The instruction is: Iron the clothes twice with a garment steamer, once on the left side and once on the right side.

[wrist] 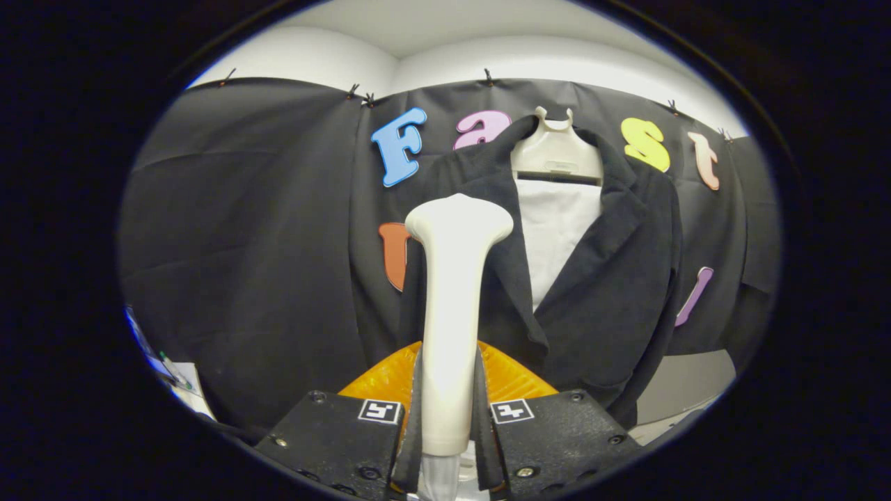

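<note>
At the lower left of the frame, against the foot of the dark cloth wall [243, 243], some papers [182, 384] lie on a pale surface, too blurred for me to tell more. In the bottom centre my gripper [449, 410] is closed around the steamer [452, 306]: both fingers press on the sides of its pale handle, which stands upright between them, its broad head up at mid-frame. Behind the handle's lower part, just above my fingers, an orange ridged piece [515, 379] shows on both sides. Beyond the steamer, from the centre toward the right, a black jacket [612, 278] hangs against the wall on a white hanger [557, 149], its lapels open over white fabric [553, 229]. The steamer head sits before the jacket's left lapel; I cannot tell whether they touch.
</note>
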A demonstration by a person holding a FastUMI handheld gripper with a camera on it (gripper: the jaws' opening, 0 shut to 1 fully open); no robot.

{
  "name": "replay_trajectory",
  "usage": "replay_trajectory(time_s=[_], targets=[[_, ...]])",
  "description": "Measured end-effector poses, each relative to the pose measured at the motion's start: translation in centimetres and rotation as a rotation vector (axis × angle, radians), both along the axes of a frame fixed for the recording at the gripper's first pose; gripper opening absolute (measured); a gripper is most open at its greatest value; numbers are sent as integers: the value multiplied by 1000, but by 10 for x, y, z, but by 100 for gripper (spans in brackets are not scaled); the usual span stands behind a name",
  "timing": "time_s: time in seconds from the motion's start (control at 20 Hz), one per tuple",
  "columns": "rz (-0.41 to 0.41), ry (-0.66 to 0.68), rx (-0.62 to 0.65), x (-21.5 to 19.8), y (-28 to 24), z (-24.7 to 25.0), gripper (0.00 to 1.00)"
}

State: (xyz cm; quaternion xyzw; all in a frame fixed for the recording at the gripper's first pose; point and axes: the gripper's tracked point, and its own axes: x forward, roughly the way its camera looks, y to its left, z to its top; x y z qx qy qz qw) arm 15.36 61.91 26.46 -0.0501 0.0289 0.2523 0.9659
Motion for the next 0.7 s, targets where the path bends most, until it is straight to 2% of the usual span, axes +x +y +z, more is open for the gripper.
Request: replay_trajectory(time_s=[0.7], targets=[[10, 113, -76, 11, -21, -85, 33]])
